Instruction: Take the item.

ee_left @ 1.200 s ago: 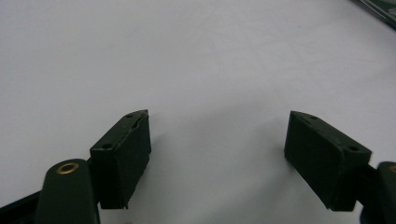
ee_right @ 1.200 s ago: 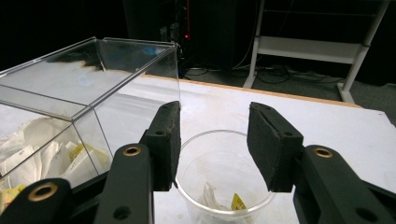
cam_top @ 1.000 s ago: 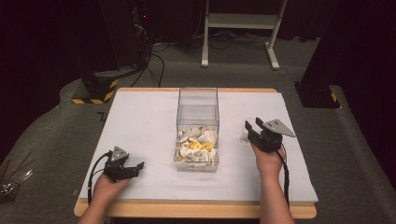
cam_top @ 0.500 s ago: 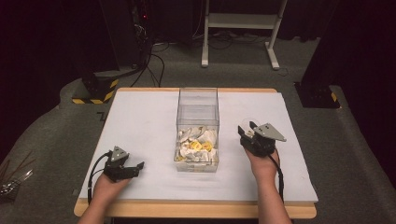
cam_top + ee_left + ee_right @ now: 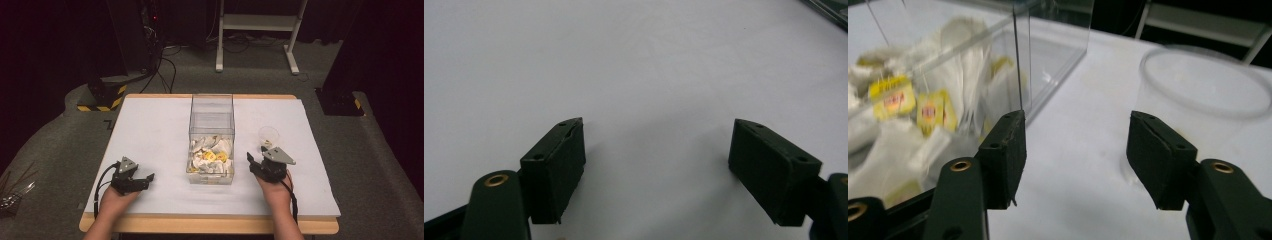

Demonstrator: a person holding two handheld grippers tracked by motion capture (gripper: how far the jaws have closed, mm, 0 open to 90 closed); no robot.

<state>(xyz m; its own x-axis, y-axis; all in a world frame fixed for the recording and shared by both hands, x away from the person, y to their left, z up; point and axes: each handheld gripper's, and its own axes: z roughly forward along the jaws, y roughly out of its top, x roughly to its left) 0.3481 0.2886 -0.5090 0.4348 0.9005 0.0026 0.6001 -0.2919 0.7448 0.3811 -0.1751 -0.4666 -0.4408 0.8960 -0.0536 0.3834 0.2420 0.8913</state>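
Barely started: right tongs (image 5: 1075,160), just widened with nothing between, sit beside the empty clear cup (image 5: 268,135); tea bags (image 5: 210,156) all in the clear box (image 5: 212,120); left tongs (image 5: 656,170) apart, idle on the table (image 5: 150,130).

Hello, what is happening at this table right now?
A person sits at a white table with a gripper in each hand. In the middle stands a clear box holding tea bags. The right gripper is beside the box, close to a small clear plastic cup; its jaws have just been opening and nothing is between them. The left gripper rests open on the bare table, holding nothing. No tea bag has been taken out yet.
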